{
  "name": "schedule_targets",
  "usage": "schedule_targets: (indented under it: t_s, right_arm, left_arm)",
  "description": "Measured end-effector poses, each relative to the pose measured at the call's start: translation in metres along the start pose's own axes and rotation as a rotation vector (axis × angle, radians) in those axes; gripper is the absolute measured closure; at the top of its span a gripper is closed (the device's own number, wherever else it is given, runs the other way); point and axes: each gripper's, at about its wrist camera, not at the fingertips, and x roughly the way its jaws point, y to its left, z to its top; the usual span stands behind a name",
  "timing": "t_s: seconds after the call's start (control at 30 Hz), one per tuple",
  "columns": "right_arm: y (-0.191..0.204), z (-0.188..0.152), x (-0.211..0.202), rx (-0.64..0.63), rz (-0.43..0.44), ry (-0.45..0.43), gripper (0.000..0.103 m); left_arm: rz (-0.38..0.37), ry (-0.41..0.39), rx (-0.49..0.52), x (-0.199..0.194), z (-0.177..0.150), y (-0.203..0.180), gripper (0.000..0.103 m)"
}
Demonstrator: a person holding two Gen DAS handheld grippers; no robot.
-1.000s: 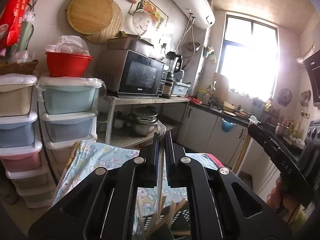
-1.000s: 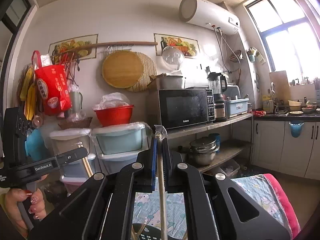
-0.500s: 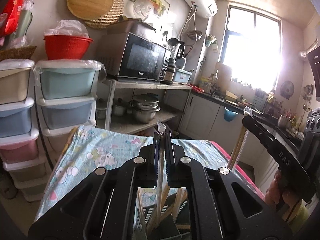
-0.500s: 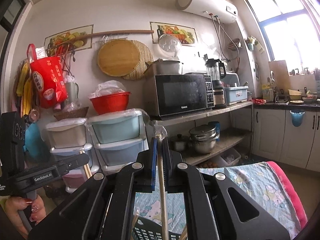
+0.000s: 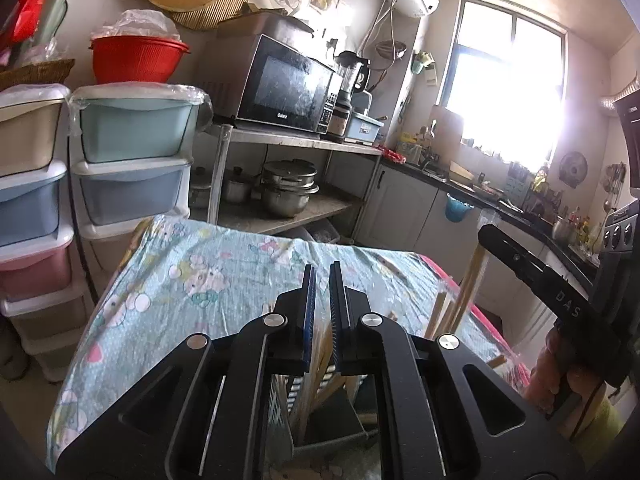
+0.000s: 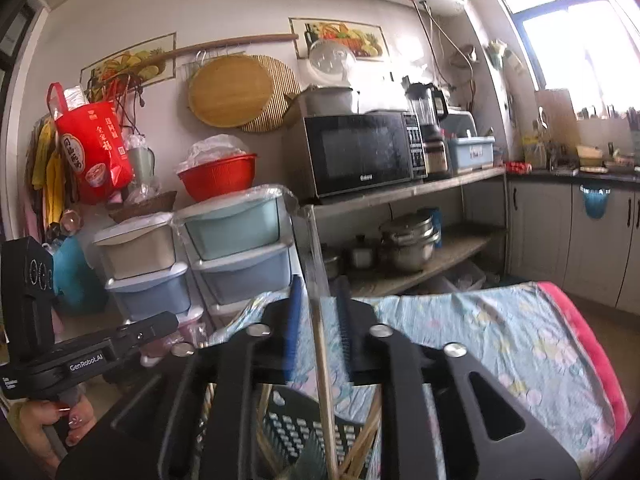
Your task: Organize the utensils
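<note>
My left gripper (image 5: 322,280) is open by a narrow gap and holds nothing; wrapped wooden chopsticks (image 5: 316,376) stand below it in a dark slotted utensil basket (image 5: 280,404). My right gripper (image 6: 318,294) is open; a plastic-wrapped chopstick (image 6: 320,340) stands loose between its jaws, its lower end in the basket (image 6: 292,432). The right gripper also shows in the left wrist view (image 5: 532,276), with wrapped chopsticks (image 5: 468,288) beside it. The left gripper shows at the left of the right wrist view (image 6: 120,340).
The basket sits on a table with a light blue cartoon cloth (image 5: 192,280), pink at its right edge (image 6: 588,352). Stacked plastic drawers (image 5: 132,160) stand behind at the left. A metal shelf with a microwave (image 5: 288,92) and pots (image 5: 288,192) is behind.
Both grippers tilted down toward the table. My left jaws opened and the chopstick dropped out of them into the basket. My right jaws opened, freeing their chopstick.
</note>
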Motion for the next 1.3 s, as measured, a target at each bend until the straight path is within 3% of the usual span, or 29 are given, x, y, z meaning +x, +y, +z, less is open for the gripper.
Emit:
schedule_targets:
  t_s: [0.03,0.1,0.27,0.77,1.3]
  right_arm:
    - [-0.001,-0.002,-0.002,0.005,0.002,0.005,0.081]
    - [-0.003,-0.007,-0.007,0.013,0.003,0.017,0.079]
    - [-0.004,-0.014,-0.021,0.029,0.01,0.042,0.063]
    - [-0.002,-0.052,-0.07,0.049,0.018,0.135,0.036]
    - [0.003,-0.122,-0.102,0.056,0.0,0.296,0.02]
  left_arm:
    - [-0.001,0.003,-0.003,0.0,-0.002,0.0,0.094]
    - [0.0,0.012,-0.006,-0.002,-0.006,0.0,0.077]
    - [0.009,0.038,-0.011,-0.006,-0.02,-0.002,0.063]
    - [0.023,0.101,-0.017,-0.027,-0.065,-0.012,0.014]
    - [0.071,0.161,0.003,-0.045,-0.122,-0.031,0.011]
